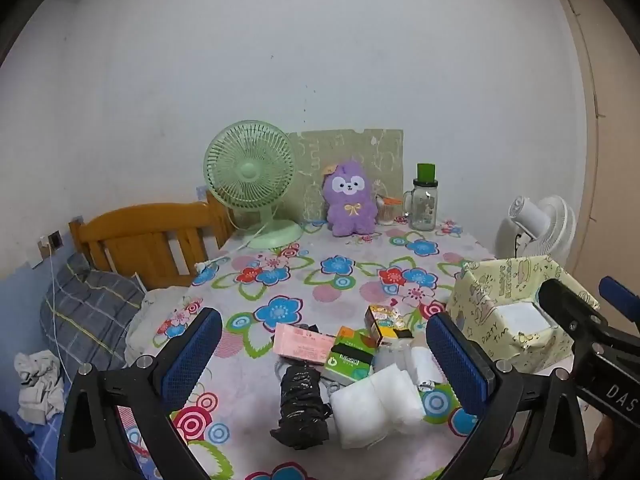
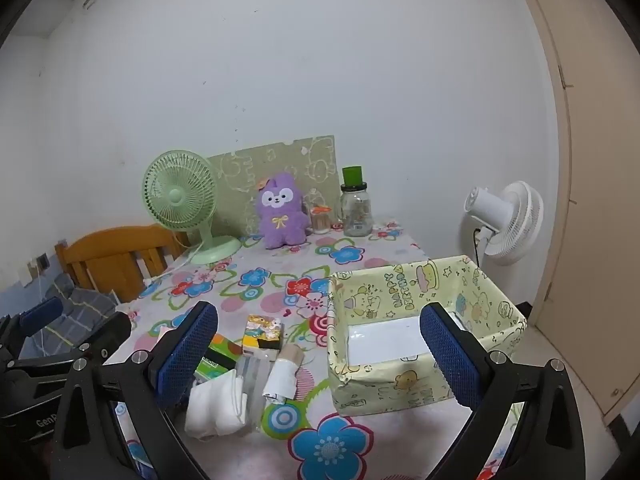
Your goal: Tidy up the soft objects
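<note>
A pile of small items lies on the flowered tablecloth: a folded white cloth (image 1: 374, 410) (image 2: 218, 404), a crumpled black bag (image 1: 300, 400), a white roll (image 2: 282, 376), a green tissue pack (image 1: 348, 360) (image 2: 214, 358), a pink pack (image 1: 304, 344) and a yellow box (image 1: 386, 320) (image 2: 262, 330). A yellow cartoon-print box (image 2: 424, 384) (image 1: 516, 312) stands open at the right. My left gripper (image 1: 324, 356) is open, above the pile. My right gripper (image 2: 320, 354) is open, between the pile and the box.
A purple plush toy (image 1: 351, 200) (image 2: 282, 212), a green desk fan (image 1: 250, 180) (image 2: 180, 200), a glass jar with a green lid (image 1: 424, 200) (image 2: 356, 208) stand at the table's back. A white fan (image 2: 504, 220) is right. A wooden bed (image 1: 148, 240) is left.
</note>
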Action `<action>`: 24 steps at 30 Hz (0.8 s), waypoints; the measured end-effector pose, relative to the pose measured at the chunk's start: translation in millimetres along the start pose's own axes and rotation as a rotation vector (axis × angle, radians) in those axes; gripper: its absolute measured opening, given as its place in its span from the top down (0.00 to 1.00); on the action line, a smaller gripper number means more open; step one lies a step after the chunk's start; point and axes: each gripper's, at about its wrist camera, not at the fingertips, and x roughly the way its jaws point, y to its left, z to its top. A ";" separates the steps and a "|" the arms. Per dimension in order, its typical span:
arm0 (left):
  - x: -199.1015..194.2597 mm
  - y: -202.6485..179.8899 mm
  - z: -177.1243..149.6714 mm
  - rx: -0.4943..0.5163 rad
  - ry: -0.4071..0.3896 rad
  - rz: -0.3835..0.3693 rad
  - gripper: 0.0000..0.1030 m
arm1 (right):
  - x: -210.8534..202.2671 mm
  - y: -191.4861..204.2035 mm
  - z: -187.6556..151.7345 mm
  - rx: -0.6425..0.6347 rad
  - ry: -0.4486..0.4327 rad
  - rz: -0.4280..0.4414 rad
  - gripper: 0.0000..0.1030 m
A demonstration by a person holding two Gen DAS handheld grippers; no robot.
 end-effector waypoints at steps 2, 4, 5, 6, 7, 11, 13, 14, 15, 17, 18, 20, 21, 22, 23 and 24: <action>0.8 -1.3 -0.3 -0.015 0.015 -0.020 0.00 | 0.9 2.9 -1.4 0.013 0.008 0.001 0.01; 9.8 4.2 2.4 -0.058 0.058 -0.049 0.00 | 3.2 -0.4 -1.3 0.039 0.025 0.007 0.01; 11.8 4.2 4.2 -0.059 0.066 -0.055 0.00 | 3.1 -3.3 0.7 0.035 0.024 0.008 0.01; 10.3 2.6 10.1 -0.048 0.067 -0.047 0.00 | 3.8 -4.0 1.1 0.035 0.025 0.007 0.01; 12.2 2.7 8.9 -0.056 0.055 -0.052 0.00 | 3.3 -2.9 0.5 0.019 0.016 0.001 0.01; 6.4 3.5 1.5 -0.074 0.019 -0.056 0.00 | -1.3 -2.7 2.0 0.005 0.009 -0.003 0.01; 7.1 3.9 2.2 -0.078 0.018 -0.060 0.00 | -0.2 -0.5 1.2 -0.004 0.013 -0.004 0.01; 7.6 5.1 2.1 -0.079 0.018 -0.062 0.00 | 1.3 -0.1 1.4 -0.007 0.015 -0.005 0.01; 7.8 5.4 2.7 -0.080 0.016 -0.062 0.00 | 1.8 0.2 0.7 -0.010 0.016 -0.005 0.01; 8.9 4.6 2.2 -0.080 0.017 -0.059 0.00 | 3.2 3.6 0.5 -0.015 0.019 -0.009 0.01; 9.4 5.3 0.8 -0.081 0.015 -0.061 0.00 | 3.6 4.3 1.0 -0.018 0.021 -0.009 0.01; 9.6 5.7 0.2 -0.082 0.017 -0.060 0.00 | 6.0 5.5 0.0 -0.022 0.026 -0.012 0.01; 10.3 6.2 -0.2 -0.084 0.018 -0.060 0.00 | 6.8 5.9 0.1 -0.023 0.028 -0.012 0.01; 10.6 6.0 0.0 -0.082 0.020 -0.061 0.00 | 8.0 5.5 0.0 -0.023 0.032 -0.012 0.01; 10.5 6.2 -1.2 -0.081 0.018 -0.062 0.00 | 8.4 7.1 -0.4 -0.025 0.033 -0.012 0.01; 11.0 6.6 -1.4 -0.083 0.018 -0.063 0.00 | 8.5 7.2 -0.5 -0.026 0.033 -0.013 0.01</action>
